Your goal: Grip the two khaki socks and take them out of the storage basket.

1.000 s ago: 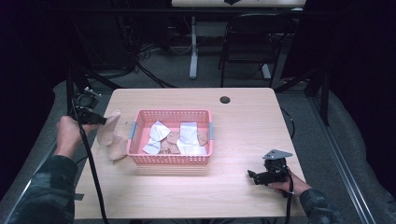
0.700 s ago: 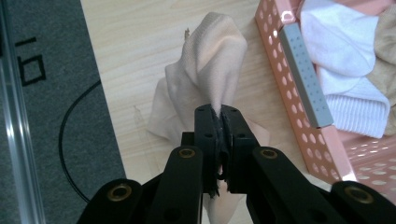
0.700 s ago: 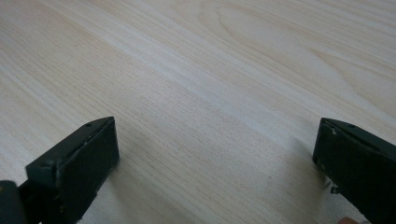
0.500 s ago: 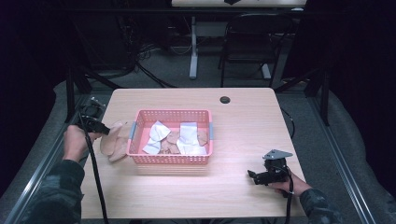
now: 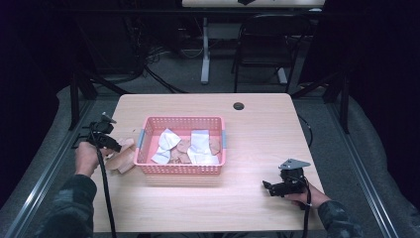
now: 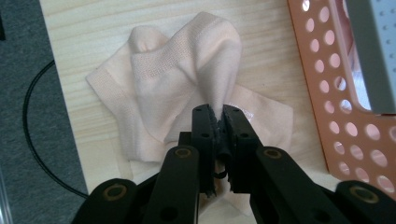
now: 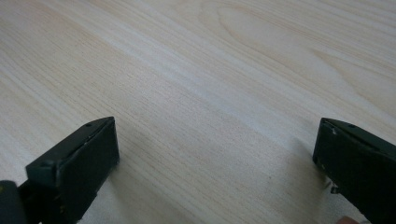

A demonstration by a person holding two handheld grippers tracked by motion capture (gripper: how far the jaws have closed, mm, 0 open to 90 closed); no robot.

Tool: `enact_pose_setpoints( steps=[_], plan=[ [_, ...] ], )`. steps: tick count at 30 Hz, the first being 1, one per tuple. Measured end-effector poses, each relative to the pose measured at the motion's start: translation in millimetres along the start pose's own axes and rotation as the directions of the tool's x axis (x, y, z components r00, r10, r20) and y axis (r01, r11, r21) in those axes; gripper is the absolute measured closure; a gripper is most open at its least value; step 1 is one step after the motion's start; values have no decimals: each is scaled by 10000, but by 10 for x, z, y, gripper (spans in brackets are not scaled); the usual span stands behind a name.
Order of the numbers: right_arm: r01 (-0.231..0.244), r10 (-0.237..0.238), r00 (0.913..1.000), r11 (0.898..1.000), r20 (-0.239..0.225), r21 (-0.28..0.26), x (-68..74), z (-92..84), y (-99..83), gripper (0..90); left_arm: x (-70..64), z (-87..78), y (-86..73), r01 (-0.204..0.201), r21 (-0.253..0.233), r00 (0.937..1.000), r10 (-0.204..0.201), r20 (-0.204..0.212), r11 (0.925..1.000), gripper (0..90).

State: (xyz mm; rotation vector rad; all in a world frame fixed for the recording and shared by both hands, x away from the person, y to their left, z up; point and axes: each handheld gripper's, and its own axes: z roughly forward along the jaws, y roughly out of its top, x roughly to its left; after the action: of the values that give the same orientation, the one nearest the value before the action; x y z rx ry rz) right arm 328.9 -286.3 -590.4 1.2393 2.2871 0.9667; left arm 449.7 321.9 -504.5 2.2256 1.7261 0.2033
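Pinching a fold of the pale peach sock [image 6: 187, 79], the left claw [image 6: 215, 122] has its jaws nearly together on the fabric; they have just been easing apart slightly, with cloth between them. The sock lies crumpled on the bench [image 5: 257, 119] just left of the pink basket [image 5: 181, 170], apparently touching its wall. Well to the right of the basket, the right claw [image 7: 215, 154] sits low over bare wood, jaws wide apart and holding nothing.

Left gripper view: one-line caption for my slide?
Left gripper pinching a peach sock on the wooden table beside the pink basket.
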Motion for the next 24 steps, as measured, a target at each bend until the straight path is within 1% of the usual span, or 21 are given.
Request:
enact_pose_setpoints(
  steps=[1,2,3,4,6,8,9,10,11,12,13,14,16,19,20,21,24],
  plan=[
    [-2,2,10000,10000,-3,-3,0,0,0,0,5,7,-6,-18,39,10000,18,23,10000,813],
    [-3,3,10000,10000,-1,-4,0,0,0,0,6,18,-16,35,-63,10000,-35,17,10000,791],
    [-4,4,10000,10000,-6,-5,0,0,0,0,15,9,-33,123,-195,9999,-121,98,9997,780],
    [-4,4,10000,10000,-6,-5,0,0,0,0,15,9,-33,123,-195,9999,-121,98,9997,761],
    [3,-3,10000,10000,2,3,0,0,0,0,17,-21,-59,161,-324,9998,-158,116,9993,677],
    [5,-5,10000,10000,1,9,-1,0,0,0,15,-37,-66,160,-324,9999,-159,40,9993,555],
    [4,-4,10000,10000,1,6,0,0,0,0,15,-72,-91,210,-453,9997,-215,-100,9988,495],
    [4,-4,10000,10000,1,6,0,0,0,0,15,-72,-91,210,-453,9997,-215,-100,9988,452],
    [5,-5,10000,10000,2,5,0,0,0,0,18,-93,-113,284,-597,9994,-295,-183,9978,386],
    [5,-5,10000,10000,2,5,0,0,0,0,19,-109,-131,349,-670,9991,-364,-222,9971,386],
    [4,-4,10000,10000,4,7,0,0,0,0,20,-125,-158,397,-795,9989,-416,-223,9960,329],
    [4,-4,10000,10000,4,7,0,0,0,0,19,-137,-187,369,-885,9990,-391,-233,9954,329],
    [6,-6,10000,10000,0,6,-1,0,0,0,16,-169,-250,327,-1002,9992,-349,-207,9944,277],
    [6,-6,10000,10000,2,10,0,-1,0,0,10,-221,-348,361,-1285,9990,-390,-201,9910,230],
    [10,-10,10000,10000,2,10,-1,-1,0,0,-4,-252,-410,321,-1380,9991,-357,-231,9899,202],
    [10,-10,10000,10000,2,10,-1,-1,0,0,-4,-252,-410,321,-1380,9991,-357,-231,9899,189],
    [6,-6,10000,10000,2,1,0,0,0,0,-31,-298,-509,251,-1620,9993,-292,-228,9865,165]
  ],
)
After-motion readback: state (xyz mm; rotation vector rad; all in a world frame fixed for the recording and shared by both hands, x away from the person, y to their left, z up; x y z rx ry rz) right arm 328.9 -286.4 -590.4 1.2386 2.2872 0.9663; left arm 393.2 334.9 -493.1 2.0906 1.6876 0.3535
